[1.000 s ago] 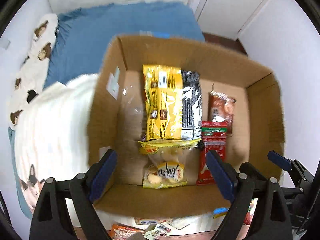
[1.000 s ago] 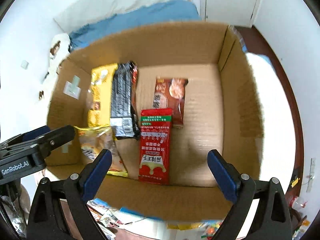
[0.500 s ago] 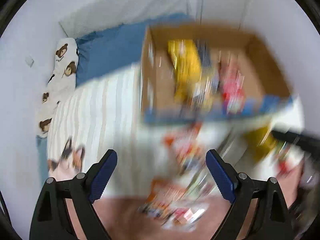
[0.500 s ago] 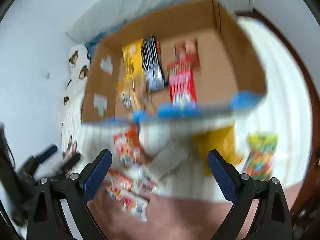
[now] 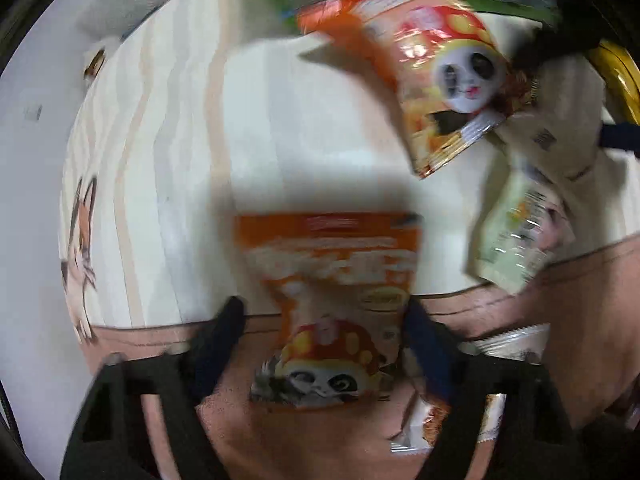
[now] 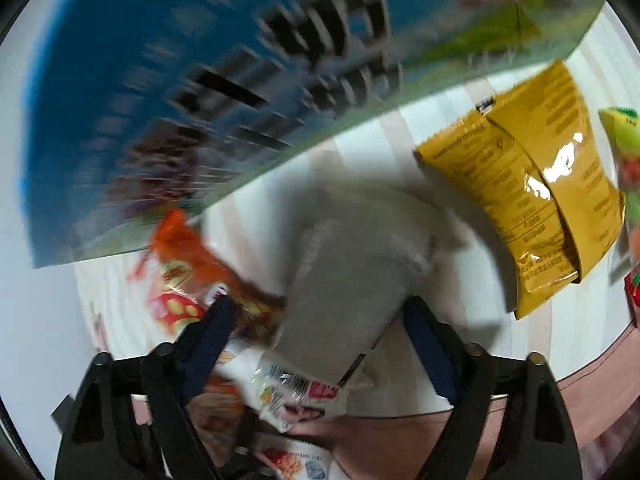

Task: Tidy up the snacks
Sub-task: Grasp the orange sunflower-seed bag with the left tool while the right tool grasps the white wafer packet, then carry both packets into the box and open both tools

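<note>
In the left wrist view my left gripper point(image 5: 324, 328) is open, low over an orange panda snack bag point(image 5: 332, 304) that lies between its fingers on the striped bedspread. A second orange panda bag point(image 5: 436, 60) lies farther up right. In the right wrist view my right gripper point(image 6: 320, 332) is open, straddling a flat grey-white packet point(image 6: 352, 280). An orange snack bag point(image 6: 188, 280) lies by its left finger. The blue printed outer wall of the box point(image 6: 240, 80) fills the top of that view. Both views are blurred.
A yellow bag point(image 6: 536, 204) lies to the right in the right wrist view, with a green-and-red packet point(image 6: 624, 152) at the edge. A pale green packet point(image 5: 516, 236) and small wrappers point(image 6: 296, 392) lie near the bed's pink edge point(image 5: 580, 320).
Both grippers have swung down from over the open box to just above the loose snacks on the bed in front of it. Both stay open.
</note>
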